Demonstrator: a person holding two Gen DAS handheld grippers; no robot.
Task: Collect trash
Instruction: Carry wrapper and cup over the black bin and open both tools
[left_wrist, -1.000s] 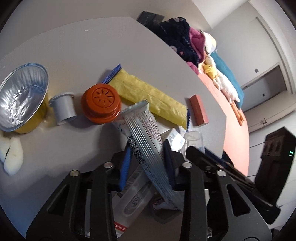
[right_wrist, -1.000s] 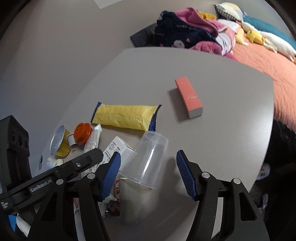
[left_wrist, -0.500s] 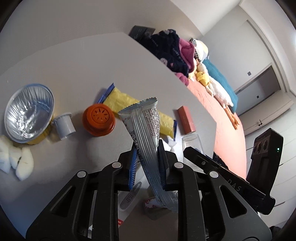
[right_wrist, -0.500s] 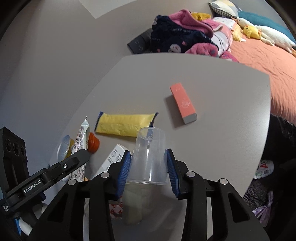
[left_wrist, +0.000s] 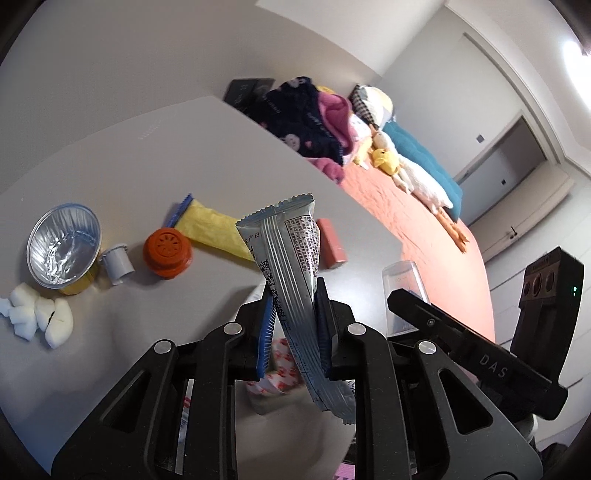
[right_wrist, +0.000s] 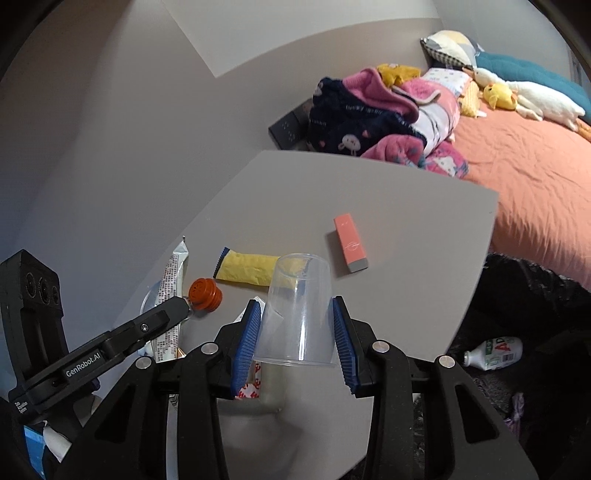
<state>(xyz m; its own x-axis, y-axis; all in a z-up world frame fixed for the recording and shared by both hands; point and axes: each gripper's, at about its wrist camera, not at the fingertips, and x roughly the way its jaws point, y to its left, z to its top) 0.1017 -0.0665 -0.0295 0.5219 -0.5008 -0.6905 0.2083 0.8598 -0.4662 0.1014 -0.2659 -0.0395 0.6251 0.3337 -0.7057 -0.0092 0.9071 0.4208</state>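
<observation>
While clamped between left gripper (left_wrist: 293, 325) pads, silver-blue printed foil wrapper (left_wrist: 291, 266) held above grey table (left_wrist: 110, 155). Clear plastic cup (right_wrist: 295, 314) pinched by right gripper (right_wrist: 293, 341), nothing inside. Round foil dish (left_wrist: 62, 247) likewise bare, seen clearly from left wrist only.

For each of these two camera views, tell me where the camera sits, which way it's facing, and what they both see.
Left wrist: rides on the left gripper, looking forward along its fingers over the grey table toward the bed; the gripper is shut on a silver wrapper, and the right gripper's arm crosses at right.
Right wrist: rides on the right gripper, facing the table and bed; it is shut on a clear plastic cup, with the left gripper's arm at left.
Shared: yellow packet, orange cap, pink box.
</observation>
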